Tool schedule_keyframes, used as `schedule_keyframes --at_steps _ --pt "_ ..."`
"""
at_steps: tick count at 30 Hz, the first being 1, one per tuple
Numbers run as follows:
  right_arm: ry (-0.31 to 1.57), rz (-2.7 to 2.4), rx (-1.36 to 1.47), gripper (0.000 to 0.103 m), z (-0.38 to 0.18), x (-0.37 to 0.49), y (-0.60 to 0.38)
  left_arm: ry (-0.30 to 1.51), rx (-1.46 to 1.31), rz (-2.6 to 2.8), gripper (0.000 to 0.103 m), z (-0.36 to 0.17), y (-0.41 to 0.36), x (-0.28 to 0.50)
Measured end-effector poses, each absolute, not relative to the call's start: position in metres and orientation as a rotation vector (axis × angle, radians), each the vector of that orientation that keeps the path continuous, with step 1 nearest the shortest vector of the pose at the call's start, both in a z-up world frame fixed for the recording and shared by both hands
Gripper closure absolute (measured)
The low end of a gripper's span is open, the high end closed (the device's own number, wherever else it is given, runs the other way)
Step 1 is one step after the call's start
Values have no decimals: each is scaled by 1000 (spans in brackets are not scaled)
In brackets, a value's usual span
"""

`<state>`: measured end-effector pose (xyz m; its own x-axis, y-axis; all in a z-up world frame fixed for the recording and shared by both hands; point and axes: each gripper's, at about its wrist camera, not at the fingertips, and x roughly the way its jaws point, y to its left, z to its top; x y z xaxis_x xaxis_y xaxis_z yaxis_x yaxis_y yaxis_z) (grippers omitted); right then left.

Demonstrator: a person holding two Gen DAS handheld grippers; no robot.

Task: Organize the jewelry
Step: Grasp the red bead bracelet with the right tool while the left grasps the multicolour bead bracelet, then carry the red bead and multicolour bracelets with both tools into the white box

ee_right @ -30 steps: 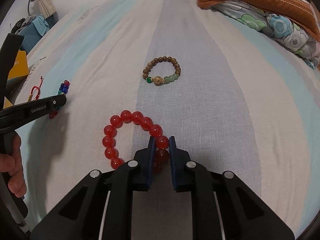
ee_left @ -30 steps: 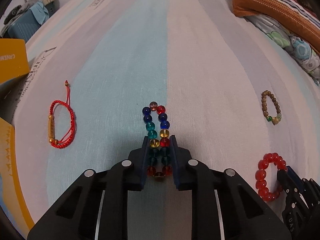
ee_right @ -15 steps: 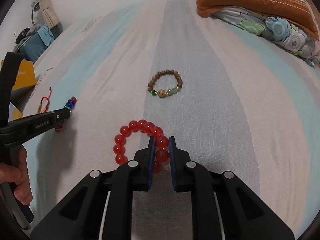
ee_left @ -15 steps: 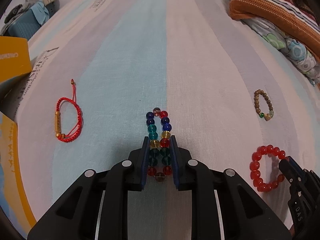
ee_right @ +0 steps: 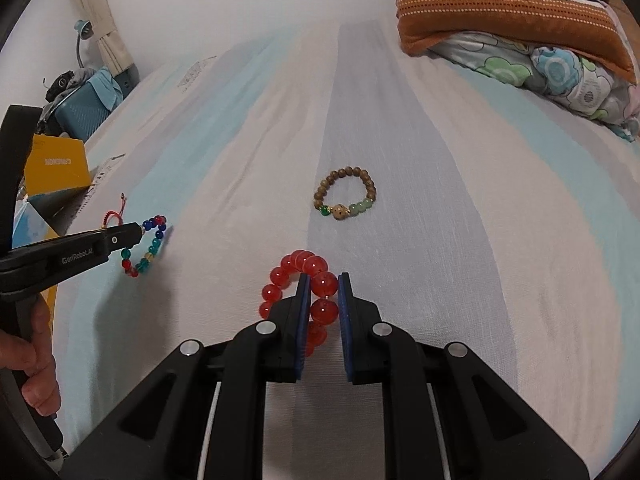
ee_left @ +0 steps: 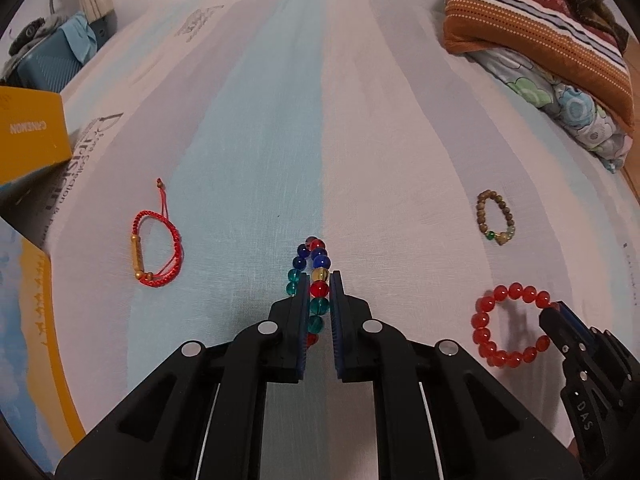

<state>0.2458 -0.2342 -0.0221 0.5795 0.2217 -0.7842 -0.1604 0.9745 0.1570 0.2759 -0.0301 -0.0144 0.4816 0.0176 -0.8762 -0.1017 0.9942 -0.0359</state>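
My left gripper point(ee_left: 319, 276) points down over the striped bed sheet; its jaws are closing and pinch one strand of the multicoloured bead bracelet point(ee_left: 321, 261), whose other strand hangs outside the left finger. From the right wrist view that bracelet point(ee_right: 150, 246) dangles from the left gripper point(ee_right: 138, 232) just above the sheet. My right gripper point(ee_right: 324, 278) is shut on the red bead bracelet point(ee_right: 296, 264), which hangs from it; the left wrist view shows this red bracelet point(ee_left: 486, 320) at the right gripper point(ee_left: 554, 308).
A wooden bead bracelet point(ee_right: 340, 211) with green beads lies ahead on the sheet. A red cord bracelet point(ee_left: 138, 248) lies to the left. A yellow box point(ee_left: 28, 132) stands at the left edge, folded quilts point(ee_left: 536, 40) at the far right. A person's hand point(ee_right: 36, 364) holds the left gripper's handle.
The left jaws have narrowed from around both strands of the multicoloured bracelet onto one strand. Both grippers have risen, lifting their bracelets off the sheet.
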Motion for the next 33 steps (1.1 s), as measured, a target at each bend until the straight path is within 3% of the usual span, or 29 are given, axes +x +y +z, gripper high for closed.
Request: schedule_keyframes --at_steps 15,33 --pt "921 255 101 90 5 237 -232 1051 -88 27 94 13 -34 258" --pt "891 254 101 90 53 220 -219 957 -55 -13 94 90 -22 217"
